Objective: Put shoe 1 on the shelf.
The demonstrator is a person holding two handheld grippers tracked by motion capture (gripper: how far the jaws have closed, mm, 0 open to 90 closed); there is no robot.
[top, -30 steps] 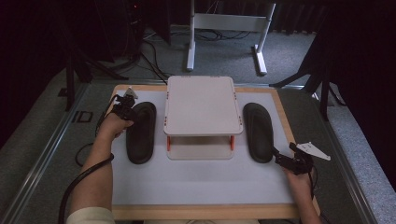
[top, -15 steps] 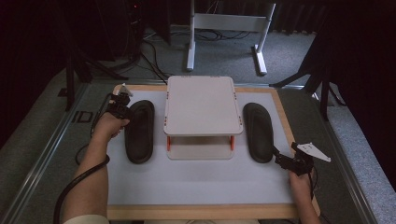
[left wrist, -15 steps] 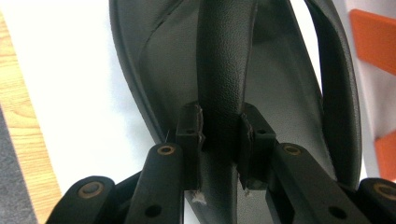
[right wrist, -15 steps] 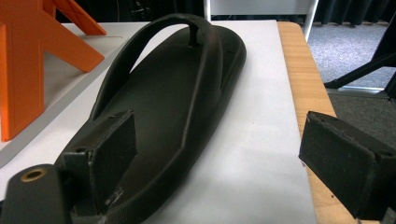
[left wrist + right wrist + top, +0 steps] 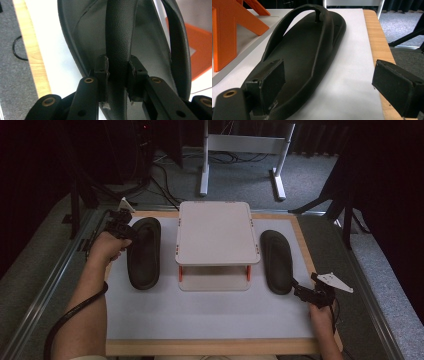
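Note:
Two black flip-flops lie on a white mat either side of a small white stand. My left gripper sits over the toe end of the left flip-flop. In the left gripper view the left gripper is shut on that flip-flop's strap, above the sole. My right gripper is beside the heel of the right flip-flop. In the right gripper view the right gripper stands open, its left pad against the heel of the flip-flop and nothing held.
The stand has orange legs and a low base shelf. A wooden border frames the white mat. Grey carpet, cables and a metal frame lie beyond the table.
My left gripper has shifted slightly away and to the left at the toe end of the left flip-flop. The right gripper has barely moved.

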